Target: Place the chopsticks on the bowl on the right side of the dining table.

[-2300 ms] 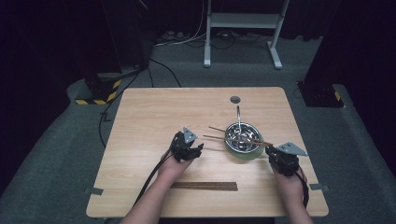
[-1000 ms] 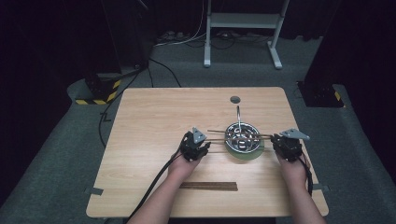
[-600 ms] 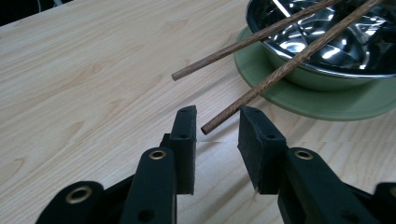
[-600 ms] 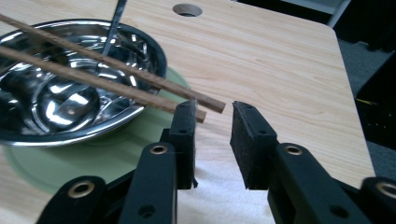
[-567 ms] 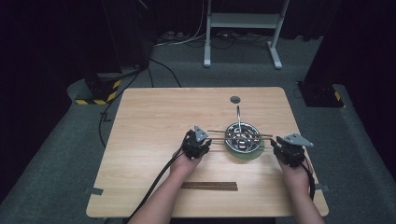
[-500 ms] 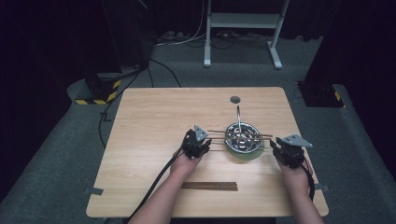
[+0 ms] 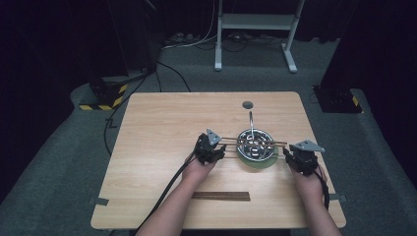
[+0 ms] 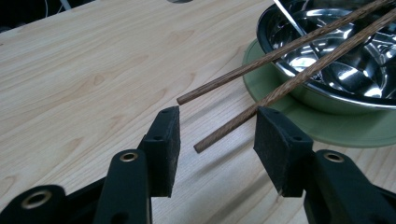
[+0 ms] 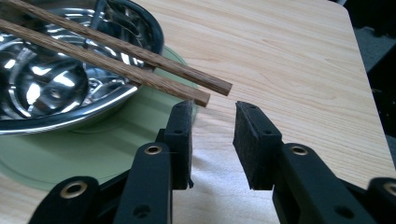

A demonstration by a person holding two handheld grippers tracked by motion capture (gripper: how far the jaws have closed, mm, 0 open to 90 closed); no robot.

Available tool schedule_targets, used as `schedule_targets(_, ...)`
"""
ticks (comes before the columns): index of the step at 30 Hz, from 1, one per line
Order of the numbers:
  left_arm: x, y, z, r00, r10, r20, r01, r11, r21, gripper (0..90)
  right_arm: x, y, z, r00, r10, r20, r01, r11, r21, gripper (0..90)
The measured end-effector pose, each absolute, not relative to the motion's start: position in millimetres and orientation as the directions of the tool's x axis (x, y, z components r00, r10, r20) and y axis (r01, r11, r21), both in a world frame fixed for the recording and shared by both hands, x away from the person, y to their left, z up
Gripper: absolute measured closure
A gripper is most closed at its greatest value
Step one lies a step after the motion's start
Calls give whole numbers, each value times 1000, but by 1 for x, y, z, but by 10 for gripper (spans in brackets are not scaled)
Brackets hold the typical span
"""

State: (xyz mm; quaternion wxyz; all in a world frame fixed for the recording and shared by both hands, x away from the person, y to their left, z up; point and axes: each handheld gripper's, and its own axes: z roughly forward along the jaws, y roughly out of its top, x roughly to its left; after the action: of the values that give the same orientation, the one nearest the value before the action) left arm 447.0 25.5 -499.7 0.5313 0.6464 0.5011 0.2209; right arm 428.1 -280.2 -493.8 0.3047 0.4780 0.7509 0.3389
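A steel bowl (image 7: 255, 146) sits on a green plate (image 7: 256, 165) right of the table's middle. Two wooden chopsticks (image 7: 231, 141) lie side by side across the bowl's rim, ends overhanging on both sides. My left gripper (image 7: 223, 149) is open at their left ends; in the left gripper view the nearer stick's tip (image 8: 233, 128) lies between the pads and the farther stick (image 8: 261, 60) ends just beyond. My right gripper (image 7: 286, 156) is open at the right ends, with both tips (image 9: 205, 91) just ahead of its pads. Neither gripper holds anything.
A metal spoon handle (image 7: 251, 123) leans out of the bowl toward the far side. A second pair of dark chopsticks (image 7: 221, 196) lies near the table's front edge between the forearms. A round hole (image 7: 247, 104) is in the tabletop behind the bowl.
Both grippers have closed in on the bowl from either side, the left moving right and the right moving forward. Over the last half second they barely shift.
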Motion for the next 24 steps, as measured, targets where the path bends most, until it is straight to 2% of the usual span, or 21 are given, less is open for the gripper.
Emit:
schedule_targets(4,449,26,-500,393,887,-241,415,63,908,500,433,-281,-493,-346,930,-127,526,304,794,687)
schedule_targets(7,452,24,-502,376,887,-269,419,96,903,497,434,-282,-491,-348,928,-130,524,308,794,686)
schedule_targets(14,453,23,-503,402,879,-255,436,61,898,498,435,-281,-490,-376,914,-150,507,338,793,674)
schedule_targets(21,453,20,-504,396,877,-274,424,90,901,495,436,-278,-492,-393,905,-160,508,359,783,672)
schedule_targets(24,454,22,-504,399,883,-246,420,63,905,489,436,-277,-493,-392,906,-161,509,359,782,668)
